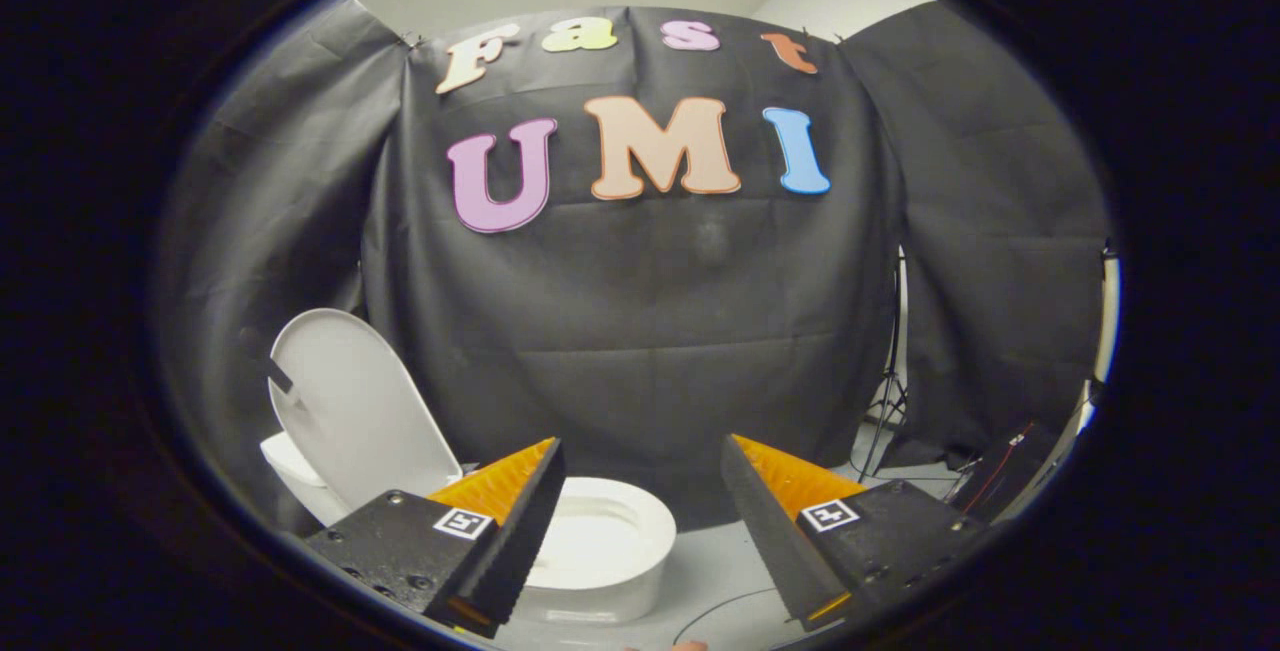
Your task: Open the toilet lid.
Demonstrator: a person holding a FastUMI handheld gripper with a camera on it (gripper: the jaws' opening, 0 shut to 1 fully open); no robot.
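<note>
A white toilet [610, 556] stands on the pale floor ahead of and below my fingers, its bowl showing between them and partly hidden by the left finger. Its white lid [355, 411] stands raised, leaning back above the bowl's rear end, beyond the left finger. My gripper [643, 454] is open, nothing between its fingers, held above and apart from the toilet.
Black cloth walls close the booth behind the toilet. A thin tripod stand [888, 391] rises at a gap in the cloth beyond the right finger, with dark gear [1000, 471] and cables on the floor beside it. A thin cable [720, 606] curves over the pale floor near the bowl.
</note>
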